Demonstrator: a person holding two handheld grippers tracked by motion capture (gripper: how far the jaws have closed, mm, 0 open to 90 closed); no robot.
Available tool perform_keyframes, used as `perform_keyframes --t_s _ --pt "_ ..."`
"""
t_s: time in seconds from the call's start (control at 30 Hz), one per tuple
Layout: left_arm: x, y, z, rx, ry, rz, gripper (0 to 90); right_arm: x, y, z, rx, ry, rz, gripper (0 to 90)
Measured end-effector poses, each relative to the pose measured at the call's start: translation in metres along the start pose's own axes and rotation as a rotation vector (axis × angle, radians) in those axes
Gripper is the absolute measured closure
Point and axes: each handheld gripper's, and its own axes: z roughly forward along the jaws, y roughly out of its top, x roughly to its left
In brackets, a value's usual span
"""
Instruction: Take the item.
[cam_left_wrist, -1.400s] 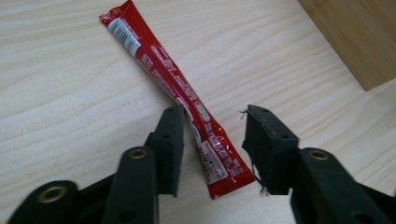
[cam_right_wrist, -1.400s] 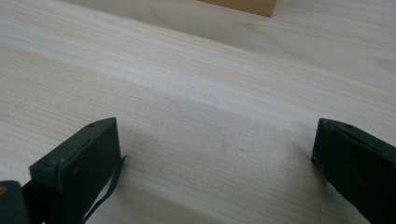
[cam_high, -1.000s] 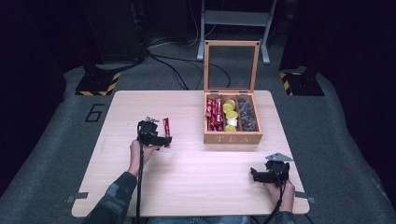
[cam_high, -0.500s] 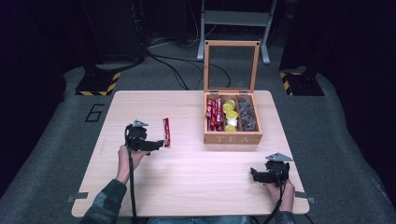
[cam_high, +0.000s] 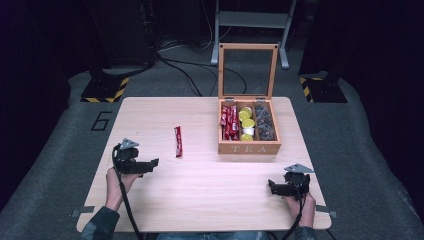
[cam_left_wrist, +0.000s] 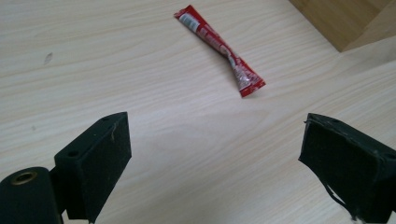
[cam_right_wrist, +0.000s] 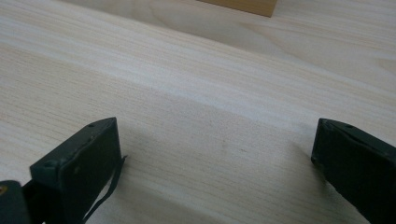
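sachet (cam_high: 178, 141) of red foil lies flat on the bare wooden table (cam_high: 165, 112), its long axis running from the near edge toward the far edge, left of the wooden tea box (cam_high: 249, 146) and apart from it. in the left gripper view it slants from upper left to lower right, past the spread jaws. the left gripper (cam_high: 151, 163) hovers released, holding nothing, near the sachet's closer end. the box stands with its lid raised, holding more red sachets (cam_high: 229, 121), yellow capsules (cam_high: 245, 115) and dark pieces (cam_high: 264, 123). the right gripper (cam_high: 272, 185) is released too, over bare wood.
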Motion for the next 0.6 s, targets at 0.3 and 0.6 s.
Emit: perform_keyframes --t_s 0.3,0.6 --pt "0.013 -0.032 -0.011 -0.003 0.056 -0.014 7.7 0.0 0.0 0.0 -0.001 0.0 -0.001 0.7" --pt "0.031 -0.063 -0.016 0.021 0.094 -0.06 7.1 0.0 0.0 0.0 0.0 -0.001 0.001 0.7"
